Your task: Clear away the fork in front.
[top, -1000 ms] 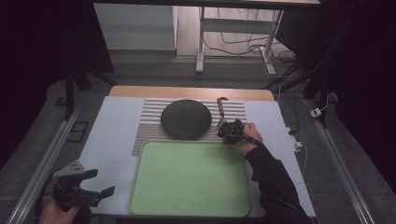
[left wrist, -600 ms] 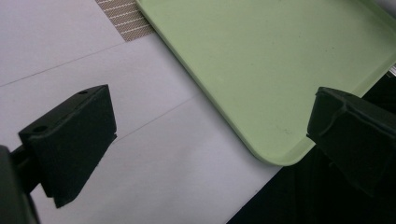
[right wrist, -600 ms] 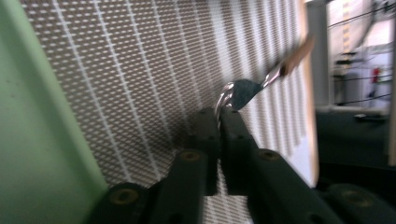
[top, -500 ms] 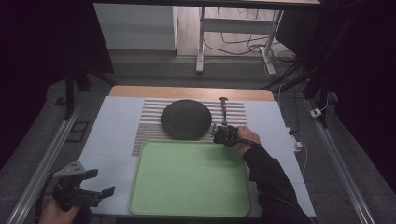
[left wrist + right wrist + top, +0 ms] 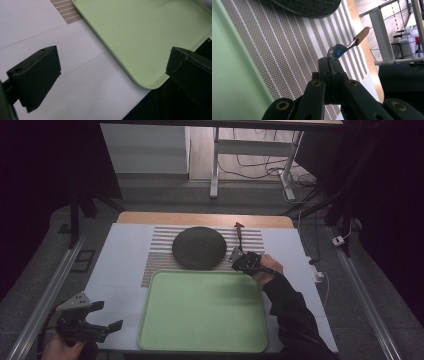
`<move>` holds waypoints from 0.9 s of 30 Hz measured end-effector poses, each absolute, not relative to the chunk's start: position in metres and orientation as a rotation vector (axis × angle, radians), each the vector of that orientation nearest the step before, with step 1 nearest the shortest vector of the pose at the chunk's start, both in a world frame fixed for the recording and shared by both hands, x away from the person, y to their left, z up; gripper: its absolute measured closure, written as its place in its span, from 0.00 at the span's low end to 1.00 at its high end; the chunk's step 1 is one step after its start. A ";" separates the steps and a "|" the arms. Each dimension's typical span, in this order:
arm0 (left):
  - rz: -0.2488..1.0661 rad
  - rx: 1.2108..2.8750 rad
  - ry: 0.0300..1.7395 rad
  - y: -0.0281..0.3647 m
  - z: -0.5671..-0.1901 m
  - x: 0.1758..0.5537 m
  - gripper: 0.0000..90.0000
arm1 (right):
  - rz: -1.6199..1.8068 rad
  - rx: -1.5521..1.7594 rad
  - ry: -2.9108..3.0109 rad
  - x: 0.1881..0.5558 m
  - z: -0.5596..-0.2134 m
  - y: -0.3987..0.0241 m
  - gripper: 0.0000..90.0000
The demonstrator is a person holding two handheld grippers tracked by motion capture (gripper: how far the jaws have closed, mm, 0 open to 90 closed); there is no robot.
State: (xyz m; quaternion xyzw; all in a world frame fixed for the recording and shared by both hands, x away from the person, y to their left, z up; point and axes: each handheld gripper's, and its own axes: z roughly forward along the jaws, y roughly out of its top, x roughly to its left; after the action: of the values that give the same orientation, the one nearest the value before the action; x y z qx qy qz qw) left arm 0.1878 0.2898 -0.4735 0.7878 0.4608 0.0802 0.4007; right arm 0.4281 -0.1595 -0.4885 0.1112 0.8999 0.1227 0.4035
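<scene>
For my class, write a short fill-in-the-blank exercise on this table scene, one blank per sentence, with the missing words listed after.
1. The right gripper is shut on the bowl end of a ____ with a wooden handle.
2. The tray nearest the person is pale ____.
3. The dark round plate rests on a ____ placemat.
4. The jaws of the left gripper stand ____, with nothing between them.

Missing words: spoon; green; striped; open
</scene>
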 end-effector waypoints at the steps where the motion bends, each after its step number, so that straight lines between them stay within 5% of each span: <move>1: 0.202 1.990 1.167 0.290 -0.473 0.188 0.00 | 0.329 0.293 2.271 0.427 -0.486 -0.160 1.00; 27: 0.166 1.965 1.102 0.286 -0.472 0.191 0.00 | 0.880 0.591 2.313 0.388 -0.435 -0.205 1.00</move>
State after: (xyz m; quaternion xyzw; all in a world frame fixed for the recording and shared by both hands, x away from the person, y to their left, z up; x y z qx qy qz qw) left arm 0.1909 0.2859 -0.4718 0.7866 0.4409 0.0662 0.4272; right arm 0.3879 -0.2052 -0.4353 0.2221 0.8689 0.3305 0.2941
